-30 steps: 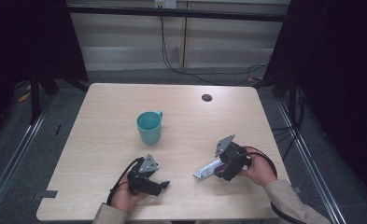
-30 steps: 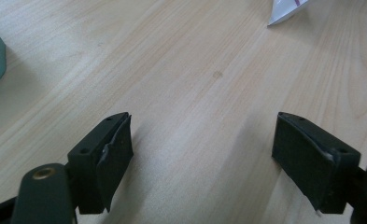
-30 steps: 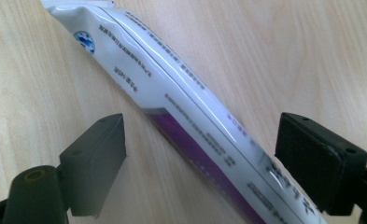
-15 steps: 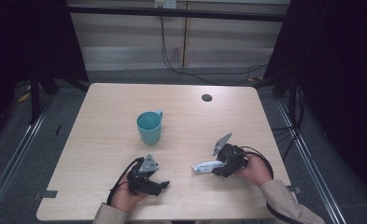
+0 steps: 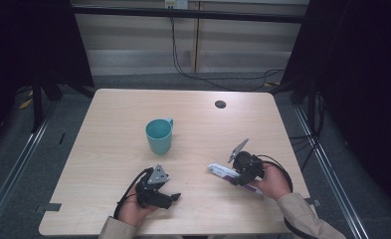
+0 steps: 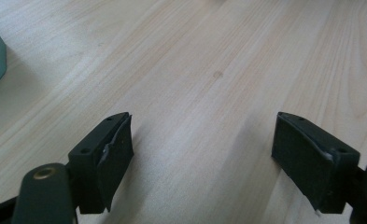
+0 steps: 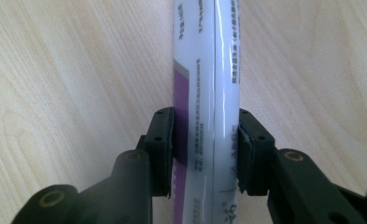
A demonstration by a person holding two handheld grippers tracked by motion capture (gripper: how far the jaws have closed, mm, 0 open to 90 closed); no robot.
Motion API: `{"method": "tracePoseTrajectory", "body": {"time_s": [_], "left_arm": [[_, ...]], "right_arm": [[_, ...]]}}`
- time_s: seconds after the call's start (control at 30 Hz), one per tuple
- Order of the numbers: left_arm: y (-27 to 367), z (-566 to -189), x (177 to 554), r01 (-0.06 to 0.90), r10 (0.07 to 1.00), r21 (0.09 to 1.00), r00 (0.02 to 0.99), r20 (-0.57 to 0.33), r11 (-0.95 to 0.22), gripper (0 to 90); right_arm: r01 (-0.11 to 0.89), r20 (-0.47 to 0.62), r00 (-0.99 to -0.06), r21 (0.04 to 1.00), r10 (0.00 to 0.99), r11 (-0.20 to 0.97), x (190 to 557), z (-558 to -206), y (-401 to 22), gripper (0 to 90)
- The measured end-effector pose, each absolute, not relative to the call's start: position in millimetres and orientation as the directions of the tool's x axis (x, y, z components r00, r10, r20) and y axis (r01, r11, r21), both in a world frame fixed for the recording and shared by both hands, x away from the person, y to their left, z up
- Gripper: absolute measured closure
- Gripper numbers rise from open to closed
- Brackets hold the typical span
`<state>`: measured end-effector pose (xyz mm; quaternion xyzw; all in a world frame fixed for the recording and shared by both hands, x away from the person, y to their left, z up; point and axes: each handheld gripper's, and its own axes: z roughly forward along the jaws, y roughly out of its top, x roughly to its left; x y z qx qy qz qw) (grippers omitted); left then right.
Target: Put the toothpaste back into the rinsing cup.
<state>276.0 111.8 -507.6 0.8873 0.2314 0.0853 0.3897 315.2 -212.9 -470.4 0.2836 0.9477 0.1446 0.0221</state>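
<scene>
I have the right gripper near the tabletop's right front corner; its jaws have just been closing and now pinch the white and purple tube from both sides. The tube lies flat on the wood, its free end pointing toward the table's middle. My left gripper rests by the front edge, jaws spread wide over bare wood. The teal cup stands upright near the centre, well apart from both.
</scene>
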Motion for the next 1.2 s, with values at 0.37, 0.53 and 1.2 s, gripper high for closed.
{"method": "tracePoseTrajectory", "body": {"time_s": [0.37,0.53,1.2], "left_arm": [[111.7,-507.7,275.9,0.347,0.479,0.733,0.877,-0.032,-0.586,20.0],[111.7,-507.7,275.9,0.347,0.48,0.733,0.877,-0.032,-0.585,20.0],[111.9,-507.6,276.1,0.346,0.477,0.732,0.878,-0.033,-0.586,19.6]], "right_arm": [[0.596,0.107,-0.796,0.302,0.595,0.744,315.2,-470.5,-217.2,76.9],[0.599,0.105,-0.792,0.325,0.601,0.732,313.0,-470.2,-219.2,77.2],[0.602,0.144,-0.759,0.526,0.634,0.601,309.1,-444.8,-236.3,77.1]]}}
